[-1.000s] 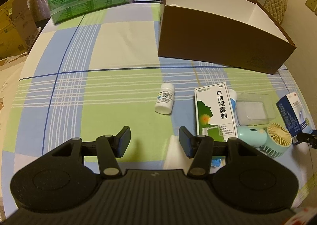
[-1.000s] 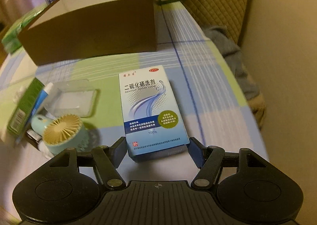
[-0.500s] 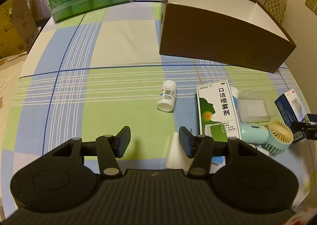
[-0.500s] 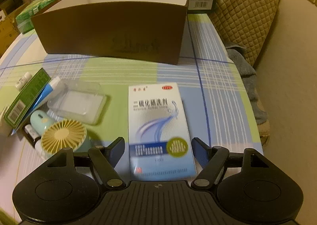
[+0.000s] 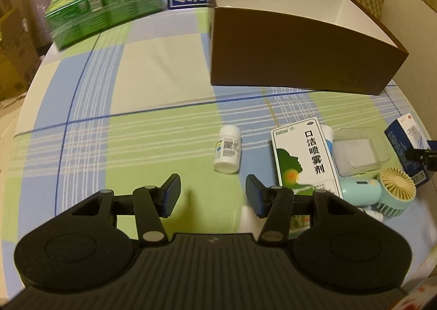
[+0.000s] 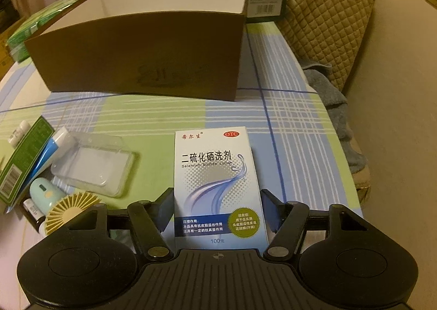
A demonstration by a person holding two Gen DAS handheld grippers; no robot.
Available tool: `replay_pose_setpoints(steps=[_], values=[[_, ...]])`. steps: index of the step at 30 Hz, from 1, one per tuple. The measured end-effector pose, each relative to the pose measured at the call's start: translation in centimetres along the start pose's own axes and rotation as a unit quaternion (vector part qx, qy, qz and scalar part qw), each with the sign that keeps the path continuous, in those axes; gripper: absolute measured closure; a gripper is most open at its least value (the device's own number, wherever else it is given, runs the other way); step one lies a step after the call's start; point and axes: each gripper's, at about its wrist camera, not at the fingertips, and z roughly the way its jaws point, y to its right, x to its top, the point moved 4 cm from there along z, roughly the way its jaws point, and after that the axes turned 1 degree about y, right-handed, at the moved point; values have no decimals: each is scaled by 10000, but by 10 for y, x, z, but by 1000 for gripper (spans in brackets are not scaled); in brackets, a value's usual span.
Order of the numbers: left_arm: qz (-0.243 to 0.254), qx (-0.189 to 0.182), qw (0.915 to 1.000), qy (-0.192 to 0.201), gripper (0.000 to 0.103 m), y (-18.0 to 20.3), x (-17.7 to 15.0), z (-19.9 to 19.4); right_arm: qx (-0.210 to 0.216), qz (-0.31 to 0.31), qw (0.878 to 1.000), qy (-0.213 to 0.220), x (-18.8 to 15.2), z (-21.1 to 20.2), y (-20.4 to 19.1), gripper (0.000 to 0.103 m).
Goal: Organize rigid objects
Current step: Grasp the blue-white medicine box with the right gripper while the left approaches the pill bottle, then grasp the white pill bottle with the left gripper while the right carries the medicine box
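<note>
Closest to the right camera, the right gripper [image 6: 217, 211] has its fingers spread wide on either side of the white-and-blue cardboard lotion box [image 6: 218, 184]. The box lies flat on the checked green-and-blue worktop [image 6: 295, 146], its lower half sitting in the gap. Honestly I can't tell if the pads are touching the long edges yet; it looks like a sliver of space on both sides, so I'd call it lined up, not gripped.

That box should be light and stiff. Being glossy card with a bottle inside, it may flex if pinched mid-panel, so squeezing across the two long edges near the middle seems the safe hold. Too close to the end and it'll probably droop.

The left gripper [image 5: 213, 195] hovers over bare cloth with fingers wide apart and nothing between them. Just ahead of it lies a small white plastic pill bottle [image 5: 227, 152] on its side: round, so likely to roll, and best grabbed across the body.

To its right is a cluster: a green-and-white spray carton [image 5: 306, 157], a clear plastic tray [image 5: 357, 151] and a mint handheld fan with a beige grille [image 5: 382, 192], all packed close together.

Further back stands the open brown cardboard box with a white interior [image 6: 142, 56], presumably the destination, and it looks empty from here.
</note>
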Motion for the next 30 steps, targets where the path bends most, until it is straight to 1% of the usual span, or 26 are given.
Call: replay_pose_setpoints(steps=[7, 8, 9, 11, 16, 18, 22, 26, 30], values=[[341, -142, 9993, -2, 55, 8, 12, 26, -172, 269, 9995, 1, 3, 1, 12, 40], [384, -160, 9991, -12, 56, 9, 14, 29, -186, 298, 9994, 0, 4, 0, 14, 40], [428, -182, 9989, -27, 59, 10, 15, 32, -196, 323, 9993, 1, 4, 0, 15, 40], [494, -202, 9986, -55, 62, 10, 18, 38, -210, 357, 9991, 7, 4, 0, 17, 40], [622, -248, 9977, -124, 65, 10, 26, 49, -204, 375, 9991, -5, 3, -1, 17, 40], [676, -266, 9972, -154, 71, 11, 28, 53, -203, 392, 9990, -15, 3, 0, 17, 40], [689, -311, 9969, -216, 81, 11, 29, 57, -205, 388, 9990, -37, 4, 2, 17, 41], [690, -315, 9969, -212, 81, 11, 28, 56, -230, 314, 9992, -30, 5, 1, 17, 41], [640, -339, 9973, -146, 81, 10, 27, 49, -221, 237, 9995, 66, 8, -3, 18, 42]])
